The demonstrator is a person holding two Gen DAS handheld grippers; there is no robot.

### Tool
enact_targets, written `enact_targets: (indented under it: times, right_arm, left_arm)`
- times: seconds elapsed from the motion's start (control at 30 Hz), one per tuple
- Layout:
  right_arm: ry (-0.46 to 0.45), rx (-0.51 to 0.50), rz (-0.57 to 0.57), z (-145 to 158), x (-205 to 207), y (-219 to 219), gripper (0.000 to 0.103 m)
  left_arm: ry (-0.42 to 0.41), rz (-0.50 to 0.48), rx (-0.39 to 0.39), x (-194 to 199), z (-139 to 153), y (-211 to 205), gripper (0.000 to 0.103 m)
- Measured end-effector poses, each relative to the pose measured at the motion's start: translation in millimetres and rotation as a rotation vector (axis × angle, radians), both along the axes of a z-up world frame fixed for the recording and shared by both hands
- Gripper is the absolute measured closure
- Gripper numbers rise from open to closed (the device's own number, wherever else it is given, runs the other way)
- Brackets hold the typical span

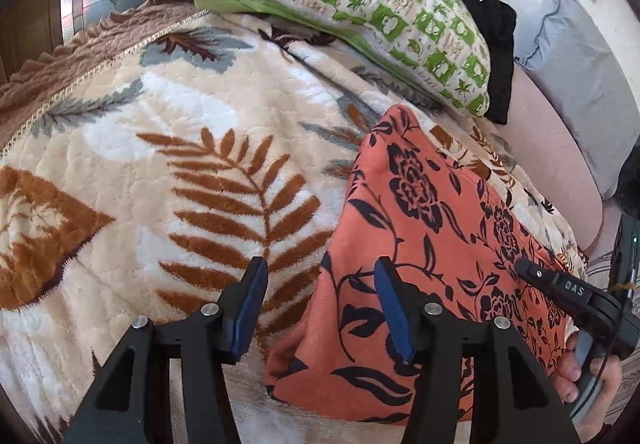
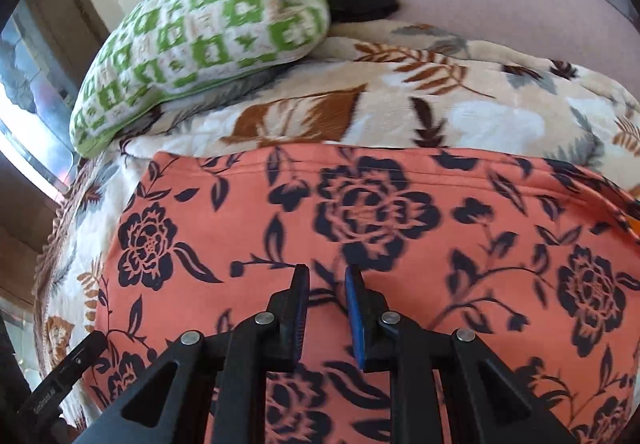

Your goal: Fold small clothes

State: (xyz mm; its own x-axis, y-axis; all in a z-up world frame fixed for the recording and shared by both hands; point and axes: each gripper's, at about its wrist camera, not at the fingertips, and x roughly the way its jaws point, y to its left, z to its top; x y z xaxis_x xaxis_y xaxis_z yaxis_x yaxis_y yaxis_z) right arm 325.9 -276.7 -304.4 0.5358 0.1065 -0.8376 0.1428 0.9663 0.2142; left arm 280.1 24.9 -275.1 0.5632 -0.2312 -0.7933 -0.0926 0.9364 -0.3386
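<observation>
An orange garment with a dark flower print point(image 1: 420, 228) lies flat on the leaf-patterned blanket point(image 1: 160, 163). It fills the lower part of the right wrist view point(image 2: 360, 228). My left gripper point(image 1: 320, 276) is open over the garment's left edge, holding nothing. My right gripper point(image 2: 327, 280) hovers above the middle of the garment with its jaws partly open and nothing between them. The right gripper also shows at the right of the left wrist view point(image 1: 560, 288), held by a hand. The left gripper's tip shows at the lower left of the right wrist view point(image 2: 68, 372).
A green and white checked pillow point(image 1: 352, 3) lies at the far side of the blanket, also in the right wrist view point(image 2: 200, 35). Black cloth point(image 1: 480, 11) lies behind it. A pink sheet point(image 2: 500, 3) and a grey pillow point(image 1: 580, 75) lie to the right.
</observation>
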Motion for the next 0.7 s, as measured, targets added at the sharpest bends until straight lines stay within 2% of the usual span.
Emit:
enact_targets:
  times: [0.07, 0.13, 0.2, 0.27, 0.3, 0.33, 0.4, 0.43, 0.5, 0.63, 0.7]
  right_arm:
    - [0.001, -0.026, -0.027, 7, -19, -30, 0.082]
    - [0.013, -0.102, -0.083, 11, -33, -64, 0.082]
    - [0.060, -0.141, -0.186, 6, -34, -109, 0.082]
    - [0.110, -0.157, -0.312, -2, -24, -164, 0.082]
    - [0.105, -0.139, -0.367, -2, -21, -190, 0.082]
    - [0.073, -0.108, -0.428, 3, -22, -214, 0.082]
    - [-0.050, -0.141, -0.575, 27, -34, -240, 0.080]
    - [-0.111, -0.135, -0.597, 38, -41, -244, 0.081]
    - [-0.152, -0.108, -0.547, 50, -51, -240, 0.081]
    - [-0.077, -0.101, -0.356, 47, -82, -198, 0.081]
    - [-0.070, -0.077, -0.290, 40, -113, -175, 0.081]
  left_arm:
    - [-0.065, -0.011, 0.036, -4, 14, -7, 0.047]
    - [-0.115, -0.038, 0.069, -7, 25, -19, 0.040]
    - [-0.133, -0.080, 0.078, -7, 28, -33, 0.027]
    - [-0.124, -0.127, 0.082, -5, 27, -48, 0.027]
    - [-0.113, -0.149, 0.091, -4, 25, -55, 0.027]
    - [-0.102, -0.163, 0.103, -2, 23, -62, 0.027]
    - [-0.094, -0.169, 0.118, 1, 20, -68, 0.027]
    - [-0.091, -0.166, 0.118, 2, 19, -70, 0.027]
    - [-0.085, -0.152, 0.109, 4, 18, -71, 0.027]
    - [-0.074, -0.137, 0.102, 0, 17, -74, 0.027]
    - [-0.058, -0.155, 0.145, -2, 13, -80, 0.025]
